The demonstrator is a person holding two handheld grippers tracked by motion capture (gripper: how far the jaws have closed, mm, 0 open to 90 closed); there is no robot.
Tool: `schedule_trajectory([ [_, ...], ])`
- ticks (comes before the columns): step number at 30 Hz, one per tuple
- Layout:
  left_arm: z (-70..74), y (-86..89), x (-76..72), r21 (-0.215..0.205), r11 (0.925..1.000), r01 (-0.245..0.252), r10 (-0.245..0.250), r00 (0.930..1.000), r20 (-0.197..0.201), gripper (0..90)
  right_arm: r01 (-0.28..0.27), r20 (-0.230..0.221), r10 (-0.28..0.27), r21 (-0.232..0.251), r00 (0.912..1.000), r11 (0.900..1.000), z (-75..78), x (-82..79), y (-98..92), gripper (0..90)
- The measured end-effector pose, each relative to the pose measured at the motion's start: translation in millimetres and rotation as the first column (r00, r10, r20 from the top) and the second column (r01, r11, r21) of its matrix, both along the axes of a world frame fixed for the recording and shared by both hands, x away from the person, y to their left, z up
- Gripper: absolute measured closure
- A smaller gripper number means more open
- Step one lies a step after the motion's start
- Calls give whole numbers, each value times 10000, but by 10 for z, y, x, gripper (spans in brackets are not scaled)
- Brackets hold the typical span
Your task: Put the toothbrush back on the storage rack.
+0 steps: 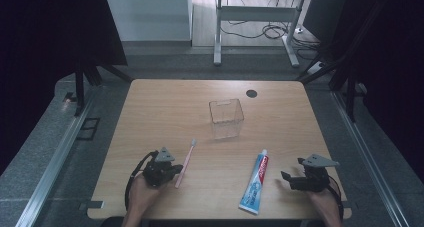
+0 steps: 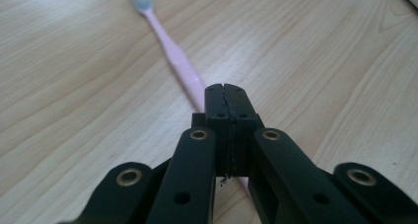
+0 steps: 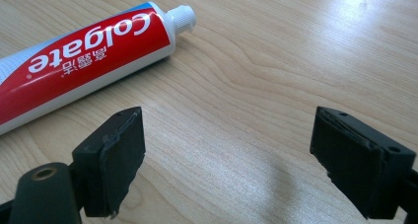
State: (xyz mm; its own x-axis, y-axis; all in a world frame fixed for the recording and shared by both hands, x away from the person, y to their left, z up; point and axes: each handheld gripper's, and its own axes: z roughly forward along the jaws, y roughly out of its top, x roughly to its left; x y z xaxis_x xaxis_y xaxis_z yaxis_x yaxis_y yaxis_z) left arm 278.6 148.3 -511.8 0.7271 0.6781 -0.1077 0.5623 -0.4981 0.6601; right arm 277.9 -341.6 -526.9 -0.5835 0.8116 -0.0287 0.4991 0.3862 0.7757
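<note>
A pink toothbrush [image 1: 187,157] with a pale blue head lies on the wooden table [image 1: 165,107], left of centre. My left gripper [image 1: 178,170] sits at its lower handle. In the left gripper view the black jaws [image 2: 226,93] are closed together on the toothbrush [image 2: 170,51], whose handle runs in under the tips and comes out beneath the pads. A red, white and blue toothpaste tube [image 1: 255,183] lies to the right, cap pointing away. My right gripper [image 1: 287,181] rests just right of the tube, open. Its jaws [image 3: 226,160] stand wide over bare wood, with the tube [image 3: 84,56] off to their left.
A clear plastic box [image 1: 226,118] stands upright in the middle of the table, open at the top. A round black cable hole [image 1: 251,93] marks the far edge. Dark curtains flank the table, and a desk frame [image 1: 255,17] stands on the floor beyond.
</note>
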Motion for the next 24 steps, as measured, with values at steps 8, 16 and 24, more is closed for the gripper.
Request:
schedule_trajectory([
  [8, -66, -141, -6, 267, 9990, 364, -357, 9990, -258, 896, -57, -33, 57, -11, 10000, 10000, -7, 4, 3, 135],
  [16, -118, -137, 9, 304, 9992, 258, -243, 9984, -502, 896, -95, -74, 95, -35, 9999, 9999, -9, 6, 5, 138],
  [24, -125, -73, 28, 459, 9989, 50, -22, 9982, -595, 895, -10, -81, 9, -62, 10000, 10000, -11, 9, -15, 136],
])
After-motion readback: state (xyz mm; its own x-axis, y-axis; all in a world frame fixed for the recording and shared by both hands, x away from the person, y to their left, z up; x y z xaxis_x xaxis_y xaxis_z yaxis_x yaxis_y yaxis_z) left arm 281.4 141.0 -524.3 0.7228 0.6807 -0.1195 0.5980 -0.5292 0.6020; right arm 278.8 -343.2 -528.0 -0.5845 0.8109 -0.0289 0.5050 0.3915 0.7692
